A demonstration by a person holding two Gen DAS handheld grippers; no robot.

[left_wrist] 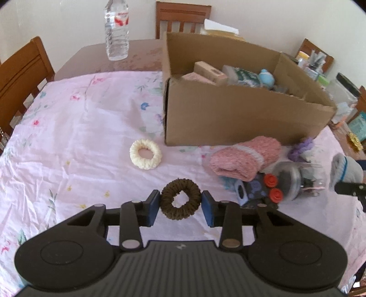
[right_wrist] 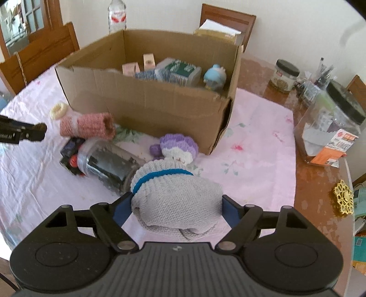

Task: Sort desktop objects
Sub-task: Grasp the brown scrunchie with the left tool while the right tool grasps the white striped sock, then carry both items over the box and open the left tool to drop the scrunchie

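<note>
Left gripper (left_wrist: 180, 205) clamped on brown knitted ring (left_wrist: 180, 199), held above the pink floral cloth (left_wrist: 80, 137). Right gripper (right_wrist: 176, 205) clamped on grey knitted sock (right_wrist: 176, 198). Cardboard box (left_wrist: 240, 114) at one o'clock from the ring; cream ring (left_wrist: 146, 154) at eleven o'clock, lying on the cloth

Pale walls (left_wrist: 68, 18), wooden chairs (left_wrist: 22, 68) around a daylit table (right_wrist: 315, 182), paned window (right_wrist: 29, 18)
</note>
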